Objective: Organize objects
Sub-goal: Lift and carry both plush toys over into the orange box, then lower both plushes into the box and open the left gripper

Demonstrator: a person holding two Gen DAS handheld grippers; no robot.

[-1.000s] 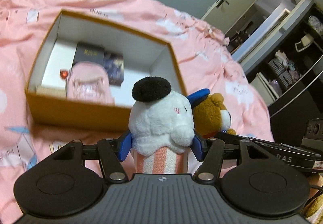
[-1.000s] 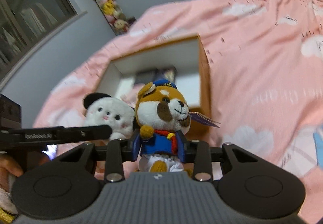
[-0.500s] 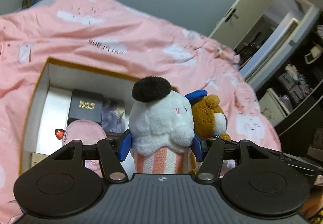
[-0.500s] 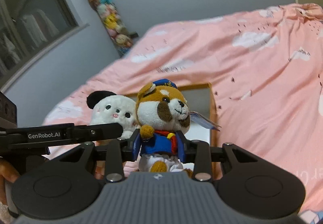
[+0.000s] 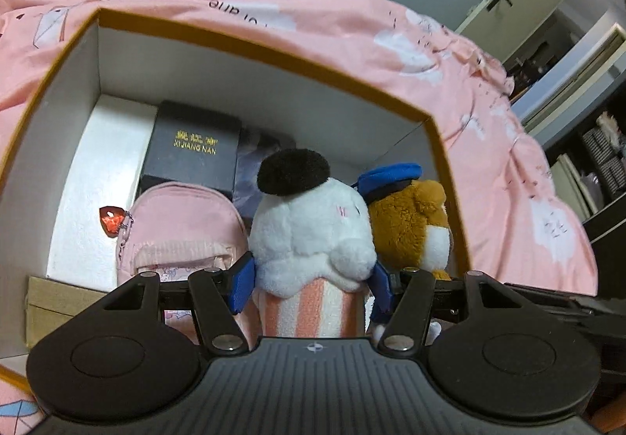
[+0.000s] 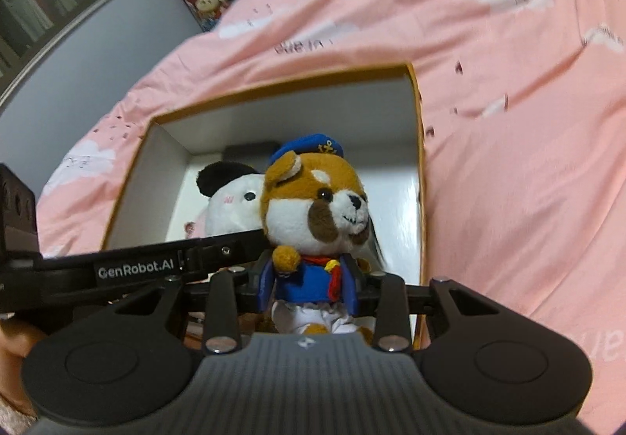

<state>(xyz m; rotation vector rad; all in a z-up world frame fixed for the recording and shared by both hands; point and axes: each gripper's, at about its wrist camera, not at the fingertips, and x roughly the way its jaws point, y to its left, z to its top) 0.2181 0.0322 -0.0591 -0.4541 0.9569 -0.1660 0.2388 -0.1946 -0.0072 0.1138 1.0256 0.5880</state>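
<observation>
Each gripper, the left gripper (image 5: 311,284) and the right gripper (image 6: 309,280), has a black ribbed body, two round black discs, silver screws and blue pads (image 5: 240,284). A black bar carries white "GenRobot.AI" lettering (image 6: 135,271).

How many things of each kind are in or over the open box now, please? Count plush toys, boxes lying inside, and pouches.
Plush toys: 2, the white plush in the left gripper and the brown dog plush in the right gripper
Boxes lying inside the open box: 2, the black box and the tan box
Pouches: 1, the pink pouch
Total: 5
</observation>
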